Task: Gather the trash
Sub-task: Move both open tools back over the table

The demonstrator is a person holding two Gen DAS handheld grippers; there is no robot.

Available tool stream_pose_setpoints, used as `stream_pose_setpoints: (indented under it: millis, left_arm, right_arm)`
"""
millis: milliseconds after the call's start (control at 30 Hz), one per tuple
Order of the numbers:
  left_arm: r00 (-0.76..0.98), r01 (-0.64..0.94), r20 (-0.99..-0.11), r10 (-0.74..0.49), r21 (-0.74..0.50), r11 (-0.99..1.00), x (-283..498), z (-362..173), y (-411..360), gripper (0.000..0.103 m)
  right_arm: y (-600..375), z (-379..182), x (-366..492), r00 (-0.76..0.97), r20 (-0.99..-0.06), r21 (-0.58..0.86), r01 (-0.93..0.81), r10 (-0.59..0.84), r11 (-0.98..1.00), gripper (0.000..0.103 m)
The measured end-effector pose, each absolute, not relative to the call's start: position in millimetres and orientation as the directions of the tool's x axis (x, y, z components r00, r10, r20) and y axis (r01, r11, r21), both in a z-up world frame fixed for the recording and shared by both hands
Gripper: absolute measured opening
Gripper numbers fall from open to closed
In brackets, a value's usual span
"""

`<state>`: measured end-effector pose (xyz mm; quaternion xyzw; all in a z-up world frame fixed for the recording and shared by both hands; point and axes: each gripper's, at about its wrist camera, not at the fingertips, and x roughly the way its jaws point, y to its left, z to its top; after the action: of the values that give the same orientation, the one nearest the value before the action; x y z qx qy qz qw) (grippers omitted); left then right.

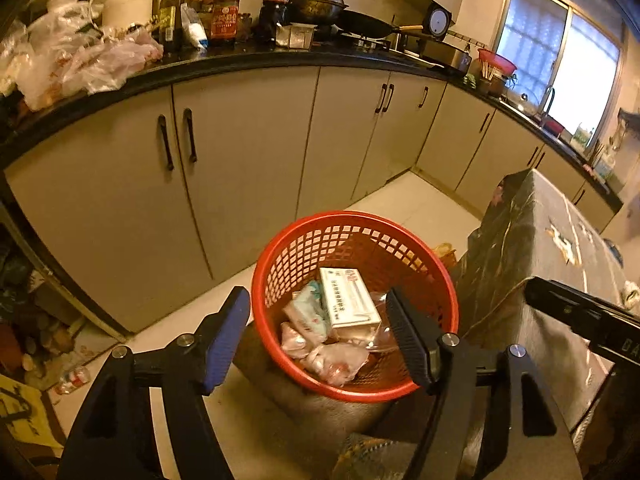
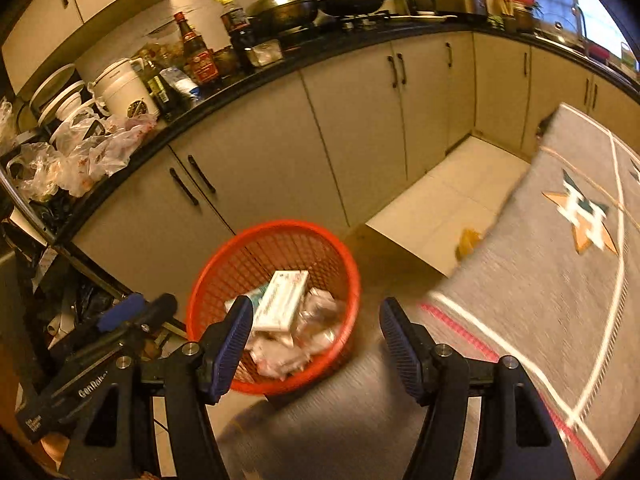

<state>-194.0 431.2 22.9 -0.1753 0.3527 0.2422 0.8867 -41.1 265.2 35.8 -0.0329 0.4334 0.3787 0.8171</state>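
A red mesh basket (image 1: 280, 264) (image 2: 256, 252) stands on the floor in front of the cabinets. Inside lie a white carton (image 1: 348, 300) (image 2: 282, 300), a pale tissue pack (image 1: 306, 312) and crumpled plastic wrappers (image 1: 336, 360) (image 2: 280, 356). My left gripper (image 1: 320, 332) hangs above the basket, open, with nothing between its fingers. My right gripper (image 2: 316, 340) hovers over the basket's right rim and the floor, open and empty too. The left gripper's body (image 2: 120, 332) shows at the lower left of the right wrist view; the right gripper's body (image 1: 580, 316) shows at the right of the left wrist view.
A table under a grey patterned cloth (image 1: 552, 248) (image 2: 560, 260) stands right of the basket. The dark counter (image 1: 240, 60) carries bottles, a white kettle, a wok and plastic bags (image 1: 80, 60). Clutter and a plastic bottle (image 1: 74, 380) lie on the floor at left. A yellow object (image 2: 468, 240) sits by the table.
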Motion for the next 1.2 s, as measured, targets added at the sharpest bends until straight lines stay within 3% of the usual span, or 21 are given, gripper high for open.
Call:
stream_pose_setpoints:
  millis: [467, 1200]
  left_arm:
    - [0.606, -0.548, -0.684, 0.406, 0.01, 0.836, -201.0, 34.7, 390.1, 0.072]
    - [0.646, -0.435, -0.635, 0.424, 0.149, 0.888, -194.5, 64.7, 297.2, 0.073]
  right_arm:
    - [170.3, 55.5, -73.1, 0.46, -0.707, 0.215, -0.583, 0.537, 0.784, 0.073]
    - [32.0, 66.4, -84.7, 0.57, -0.651, 0.301, -0.413, 0.502, 0.86, 0.075]
